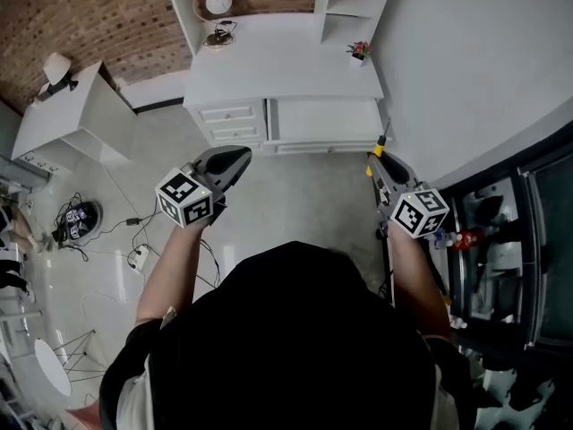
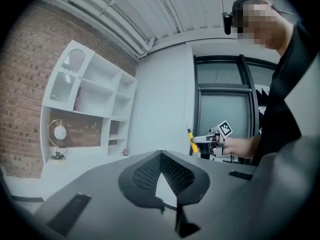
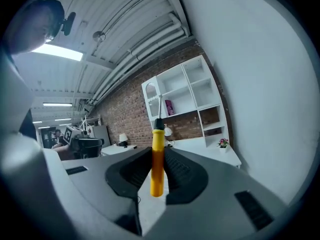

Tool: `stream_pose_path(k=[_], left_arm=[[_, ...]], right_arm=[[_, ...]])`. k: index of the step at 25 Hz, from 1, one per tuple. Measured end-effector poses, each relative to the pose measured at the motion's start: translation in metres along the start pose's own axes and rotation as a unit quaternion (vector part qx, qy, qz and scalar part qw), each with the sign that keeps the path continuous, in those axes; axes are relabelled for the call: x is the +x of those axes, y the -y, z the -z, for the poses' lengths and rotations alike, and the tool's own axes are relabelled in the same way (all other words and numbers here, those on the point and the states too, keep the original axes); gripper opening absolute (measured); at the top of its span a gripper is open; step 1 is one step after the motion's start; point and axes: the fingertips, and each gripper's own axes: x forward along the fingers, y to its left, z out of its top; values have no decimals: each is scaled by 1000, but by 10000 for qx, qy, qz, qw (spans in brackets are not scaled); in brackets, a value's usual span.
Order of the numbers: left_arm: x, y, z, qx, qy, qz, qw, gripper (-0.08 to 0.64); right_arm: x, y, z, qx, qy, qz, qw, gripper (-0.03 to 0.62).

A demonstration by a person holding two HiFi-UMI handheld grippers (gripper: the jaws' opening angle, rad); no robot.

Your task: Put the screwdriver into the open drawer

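Observation:
My right gripper (image 1: pixel 374 158) is shut on the yellow-handled screwdriver (image 1: pixel 377 147), held in the air to the right of the white cabinet. In the right gripper view the screwdriver (image 3: pixel 157 169) stands upright between the jaws, metal shaft pointing up. The left gripper (image 1: pixel 240 155) hangs in front of the cabinet's left drawers (image 1: pixel 233 113), jaws tip to tip with nothing between them (image 2: pixel 161 155). The left gripper view shows the right gripper (image 2: pixel 210 139) and the screwdriver (image 2: pixel 192 141) across the room. All drawer fronts I can see look flush; I cannot make out an open one.
The white cabinet (image 1: pixel 286 70) carries a shelf unit, a round lamp (image 1: pixel 215 3) and a small flower pot (image 1: pixel 359 51). A second white desk (image 1: pixel 72 115) stands at the left. Cables and a power strip (image 1: pixel 136 256) lie on the floor. Dark glass doors (image 1: pixel 537 240) are at the right.

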Motion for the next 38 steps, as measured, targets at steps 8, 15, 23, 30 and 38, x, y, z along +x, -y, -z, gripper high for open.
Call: stream_pose_path(k=[8,15,23,30,38], left_arm=[[6,-12,-1,-5,0,113,9999,15],[11,-33,0,9,-7,112,9999,16],[23,-49,6,-44,-11,53,10000,15],[36,-64,7,-53,-37,-9,10000,15],[73,-84,-2,-76,-26,-88,9999,15]], right_arm=[[12,8,-5,26,58,93,9999,84],[34,8,-1,117,53,73,9999,84],[57,19,-2,78,-32,-31,10000,84],[73,34,1,82,-64,-73,9999,84],[96,69,-12,48,-132,-145,9998,84]])
